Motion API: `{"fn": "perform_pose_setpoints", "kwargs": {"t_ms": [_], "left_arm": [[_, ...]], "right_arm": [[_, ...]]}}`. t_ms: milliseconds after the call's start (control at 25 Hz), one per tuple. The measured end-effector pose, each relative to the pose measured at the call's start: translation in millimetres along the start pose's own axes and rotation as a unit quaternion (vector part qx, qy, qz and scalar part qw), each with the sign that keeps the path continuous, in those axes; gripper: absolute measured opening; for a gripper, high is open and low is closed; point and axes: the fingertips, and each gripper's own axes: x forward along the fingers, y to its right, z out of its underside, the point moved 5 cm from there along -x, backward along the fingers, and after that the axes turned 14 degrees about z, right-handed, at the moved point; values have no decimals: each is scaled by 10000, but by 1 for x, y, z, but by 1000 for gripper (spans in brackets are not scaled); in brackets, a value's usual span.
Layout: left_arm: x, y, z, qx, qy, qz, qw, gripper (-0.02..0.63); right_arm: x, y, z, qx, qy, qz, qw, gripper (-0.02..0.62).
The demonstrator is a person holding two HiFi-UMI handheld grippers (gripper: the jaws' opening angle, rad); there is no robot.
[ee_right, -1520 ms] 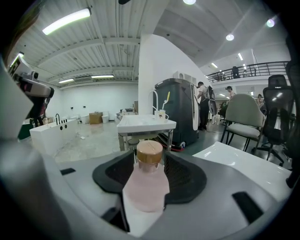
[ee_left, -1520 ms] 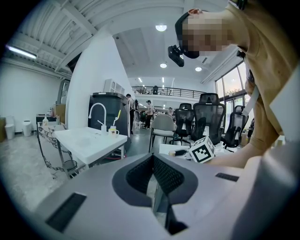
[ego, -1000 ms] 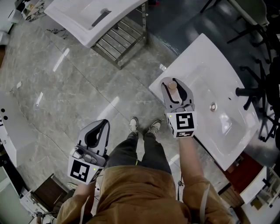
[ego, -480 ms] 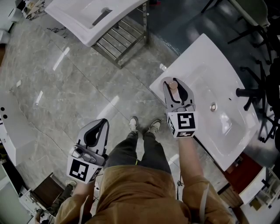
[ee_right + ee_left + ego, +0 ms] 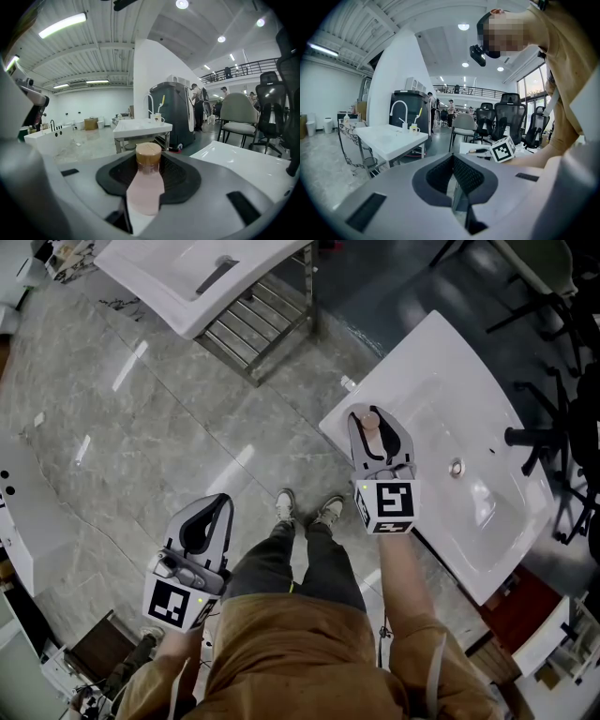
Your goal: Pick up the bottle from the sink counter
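Right claw (image 5: 373, 420): just been closing, pinching bottle (image 5: 146, 183) near desk (image 5: 450, 371) edge.
Left claw (image 5: 218, 505): pressed together, over open floor (image 5: 169, 409).
Hidden: bottle's base.

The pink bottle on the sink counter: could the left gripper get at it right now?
Probably not: the left gripper hangs over the floor, well away; the right gripper, whose jaws have just been closing, grips the bottle.
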Motion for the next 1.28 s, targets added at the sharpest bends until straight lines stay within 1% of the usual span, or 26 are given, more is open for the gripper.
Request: {"fn": "perform_pose_setpoints", "kwargs": {"t_ms": [40,160,200,360,480,800,1000,1200,1280], "left_arm": [[0,0,0,2,16,1,10000,-2],[-5,0,10,-39,-288,-60,9996,-2],[-5,-1,11,-24,-308,-75,9995,-2],[-5,-2,6,64,-193,-98,9997,-2],[-6,1,8,-18,-274,-78,9996,-2],[-3,0,1,79,-48,-97,9999,-2],[-5,0,-3,96,26,-103,9999,-2],[-7,1,-7,49,1,-63,10000,-2],[-7,0,-11,100,60,-55,9999,-2]], "right_arm": [[0,0,0,27,-7,10,10000,143],[1,2,0,78,-36,41,10000,141],[0,2,0,90,-43,51,9999,141],[0,3,-1,140,-60,62,9999,141],[-1,5,-1,199,-92,56,9997,141],[-7,5,-9,177,-120,11,9998,141],[-13,8,-25,164,-20,-4,9999,141],[-24,8,-48,143,139,-44,9998,141],[-30,9,-58,131,190,-57,9997,141]]}}
